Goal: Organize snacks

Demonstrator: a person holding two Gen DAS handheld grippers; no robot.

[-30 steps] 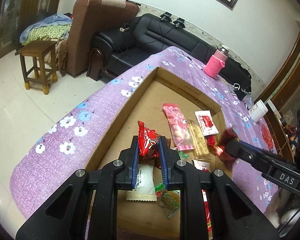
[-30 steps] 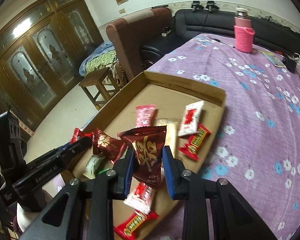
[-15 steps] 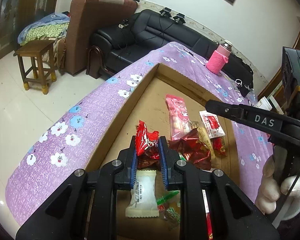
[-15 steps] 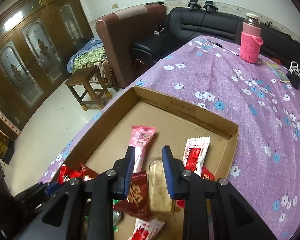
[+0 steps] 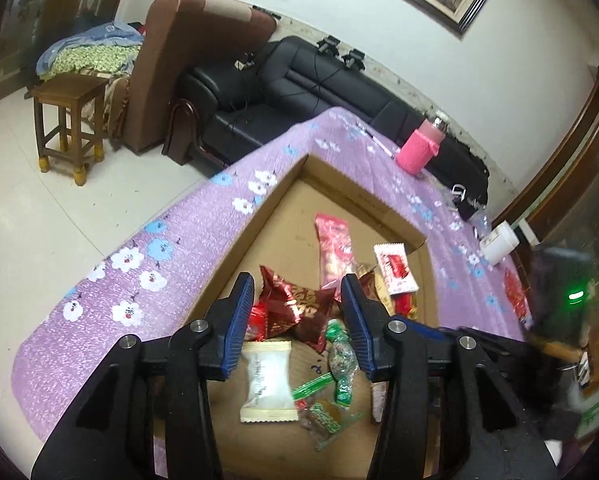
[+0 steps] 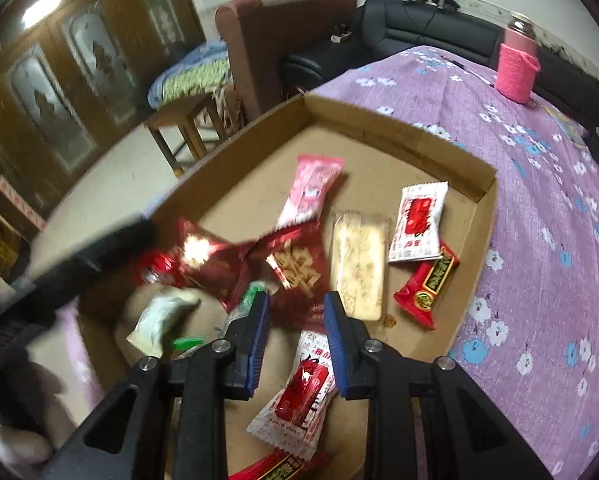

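Note:
A shallow cardboard tray (image 5: 339,188) (image 6: 475,184) on the purple flowered tablecloth holds several snack packets. My left gripper (image 5: 299,312) is open and empty above the tray, over two dark red foil packets (image 5: 295,308) and a white packet (image 5: 267,380). My right gripper (image 6: 293,316) is open and empty above a dark red packet (image 6: 295,268), next to a tan bar (image 6: 357,264). A pink packet (image 6: 311,192), a white-and-red packet (image 6: 417,220) and a red bar (image 6: 427,288) lie further in. The left gripper shows blurred at the left of the right wrist view (image 6: 79,268).
A pink-sleeved bottle (image 5: 421,148) (image 6: 517,64) stands at the table's far end. A white cup (image 5: 499,242) and a red packet (image 5: 515,300) are on the cloth to the right. A black sofa (image 5: 299,80), a brown armchair (image 5: 195,60) and a wooden stool (image 5: 69,120) stand beyond the table.
My left gripper has opened and let go of the red packet, which now lies in the tray. My right gripper dropped its dark red packet earlier and has drawn back over the tray.

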